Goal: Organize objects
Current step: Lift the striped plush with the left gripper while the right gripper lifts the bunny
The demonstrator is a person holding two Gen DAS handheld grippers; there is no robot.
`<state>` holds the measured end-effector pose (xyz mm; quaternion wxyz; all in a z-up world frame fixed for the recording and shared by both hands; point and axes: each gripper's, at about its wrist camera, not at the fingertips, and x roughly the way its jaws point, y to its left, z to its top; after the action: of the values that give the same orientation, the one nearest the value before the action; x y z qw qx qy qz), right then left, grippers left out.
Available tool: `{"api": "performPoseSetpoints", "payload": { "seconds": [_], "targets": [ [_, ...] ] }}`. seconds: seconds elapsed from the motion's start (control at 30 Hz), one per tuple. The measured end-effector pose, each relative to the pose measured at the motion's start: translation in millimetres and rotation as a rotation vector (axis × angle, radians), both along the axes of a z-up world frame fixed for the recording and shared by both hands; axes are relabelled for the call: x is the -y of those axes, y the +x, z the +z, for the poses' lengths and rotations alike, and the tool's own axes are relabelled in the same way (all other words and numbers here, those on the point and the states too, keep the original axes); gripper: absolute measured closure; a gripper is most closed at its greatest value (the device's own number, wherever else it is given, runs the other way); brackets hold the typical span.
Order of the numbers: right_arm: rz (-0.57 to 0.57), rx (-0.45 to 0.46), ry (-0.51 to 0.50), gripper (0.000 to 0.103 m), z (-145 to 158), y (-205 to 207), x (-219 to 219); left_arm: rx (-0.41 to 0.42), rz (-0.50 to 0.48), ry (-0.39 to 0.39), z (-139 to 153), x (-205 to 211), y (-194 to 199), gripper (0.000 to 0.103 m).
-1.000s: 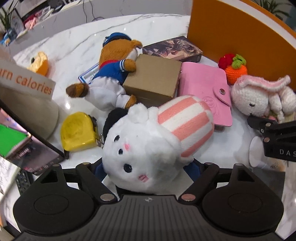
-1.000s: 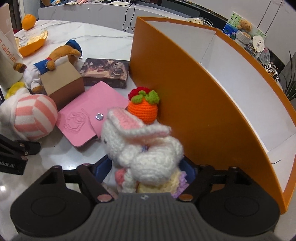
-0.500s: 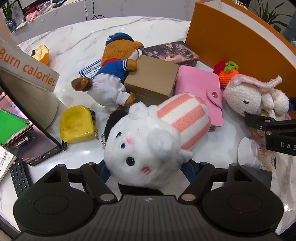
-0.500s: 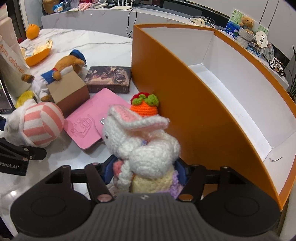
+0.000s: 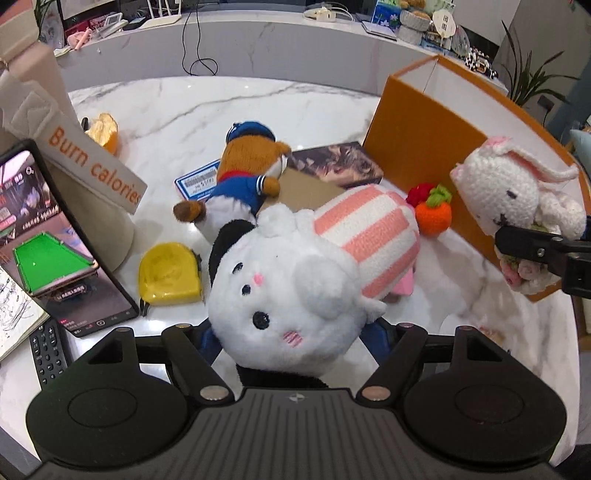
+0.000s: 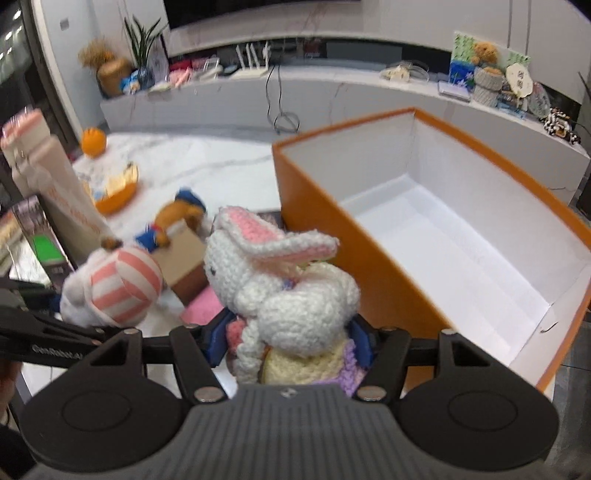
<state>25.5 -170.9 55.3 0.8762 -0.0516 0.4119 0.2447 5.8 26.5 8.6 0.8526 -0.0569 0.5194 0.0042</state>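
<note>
The right gripper point(image 6: 290, 341) clenched the crocheted rabbit point(image 6: 280, 288) just beside the orange box point(image 6: 369, 258), whose white inside showed nothing. The left gripper point(image 5: 293, 334), jaws lately narrowing, clenched the white plush point(image 5: 295, 291) above the tabletop point(image 5: 184, 107).

A round white marble tabletop point(image 5: 229, 107) with grey veins carries everything. Beyond its far edge runs a long, curved white marble counter point(image 6: 369, 99) against a pale wall, a black cable point(image 6: 279, 96) hanging down its face. Along the counter stand potted green plants point(image 6: 142, 48), a bunch of dried grass point(image 6: 98, 59) and small ornaments point(image 6: 487, 74). A dark screen point(image 6: 258, 9) hangs on the wall above. Light is bright and even.
</note>
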Motion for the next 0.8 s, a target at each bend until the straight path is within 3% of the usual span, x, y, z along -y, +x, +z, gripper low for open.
{"api": "performPoseSetpoints", "payload": {
  "seconds": [0.27,0.47,0.63,0.8],
  "targets": [
    [-0.015,0.016,0.033,0.038,20.6,0.2,6.2,0.024,-0.019,-0.007,14.3,17.3,0.9,0.016],
    [0.007,0.078,0.080,0.038,68.9,3.7,9.1,0.039,-0.025,0.002,36.5,28.7,3.3,0.016],
    [0.024,0.154,0.092,0.038,114.9,11.7,16.5,0.074,-0.007,0.013,69.7,29.8,8.0,0.016],
    [0.014,0.226,0.138,0.038,151.1,21.2,38.0,0.138,-0.023,0.072,116.6,45.1,19.7,0.016]
  ]
}}
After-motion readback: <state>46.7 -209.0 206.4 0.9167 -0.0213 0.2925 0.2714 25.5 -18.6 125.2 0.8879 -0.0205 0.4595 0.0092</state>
